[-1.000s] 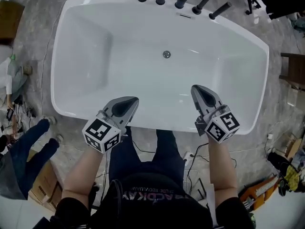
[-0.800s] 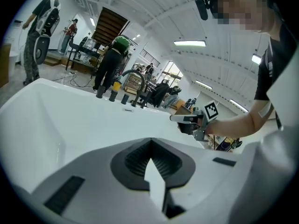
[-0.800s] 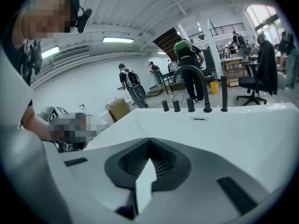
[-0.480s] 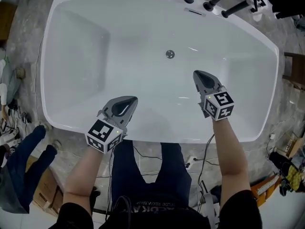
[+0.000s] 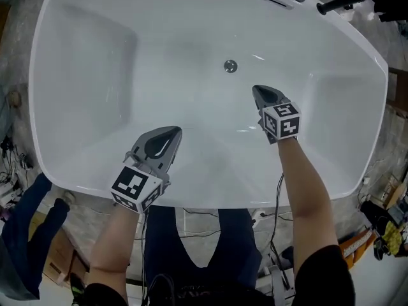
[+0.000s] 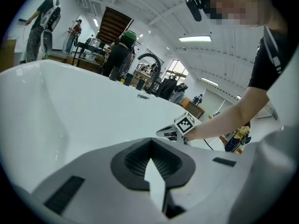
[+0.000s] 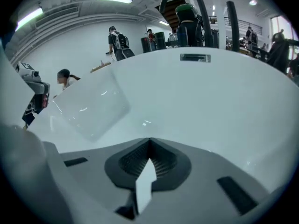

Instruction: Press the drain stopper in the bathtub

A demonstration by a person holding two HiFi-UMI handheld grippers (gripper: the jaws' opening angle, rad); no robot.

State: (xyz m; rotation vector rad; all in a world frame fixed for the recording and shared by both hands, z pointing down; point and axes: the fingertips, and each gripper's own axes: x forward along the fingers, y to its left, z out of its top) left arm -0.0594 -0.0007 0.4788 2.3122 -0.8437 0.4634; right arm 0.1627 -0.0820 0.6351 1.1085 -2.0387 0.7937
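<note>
On white oval bathtub [image 5: 89, 75] floor: round metal drain stopper [image 5: 230, 65] is seen, untouched.
Right gripper [image 5: 257, 90]: held near the stopper, jaws together, empty.
Left gripper [image 5: 175, 132]: held by the near rim, jaws together, empty.

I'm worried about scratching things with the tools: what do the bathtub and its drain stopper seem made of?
Bathtub: glossy white, probably acrylic or enamel; sharp highlights streak its smooth walls, but the look can't settle which. Drain stopper: small round cap, shiny silver-grey, likely chromed or polished metal, judging by its bright reflective top.
</note>
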